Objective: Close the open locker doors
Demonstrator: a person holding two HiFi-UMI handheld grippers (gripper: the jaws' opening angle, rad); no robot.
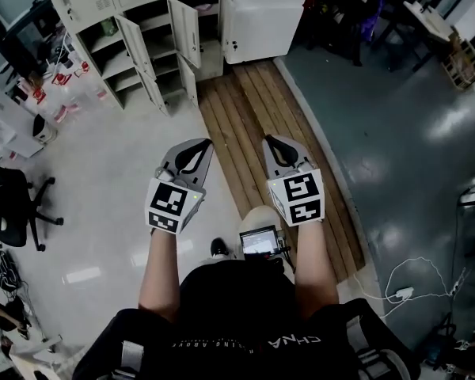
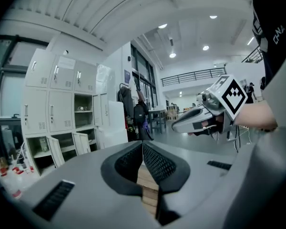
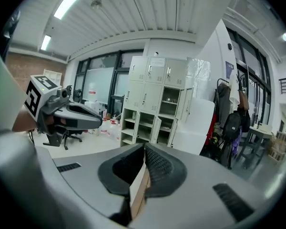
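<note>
A cream locker bank (image 1: pixel 134 22) stands ahead on the floor, some way off from both grippers. Several of its doors hang open: a tall one (image 1: pixel 134 47), another (image 1: pixel 187 30) and a low one (image 1: pixel 188 79). The same lockers (image 2: pixel 62 109) show in the left gripper view with open lower doors (image 2: pixel 81 142), and the lockers (image 3: pixel 152 101) in the right gripper view with an open door (image 3: pixel 157 128). My left gripper (image 1: pixel 201 144) and right gripper (image 1: pixel 271 141) are held side by side at waist height, both shut and empty. The left gripper (image 2: pixel 142 145) and right gripper (image 3: pixel 144 150) show pads pressed together.
A strip of wooden planks (image 1: pixel 253 125) runs from the lockers toward me. A large white cabinet (image 1: pixel 261 18) stands right of the lockers. A black office chair (image 1: pixel 12 208) and bottles (image 1: pixel 59 85) are at the left; a cable with a power strip (image 1: pixel 404 293) lies right.
</note>
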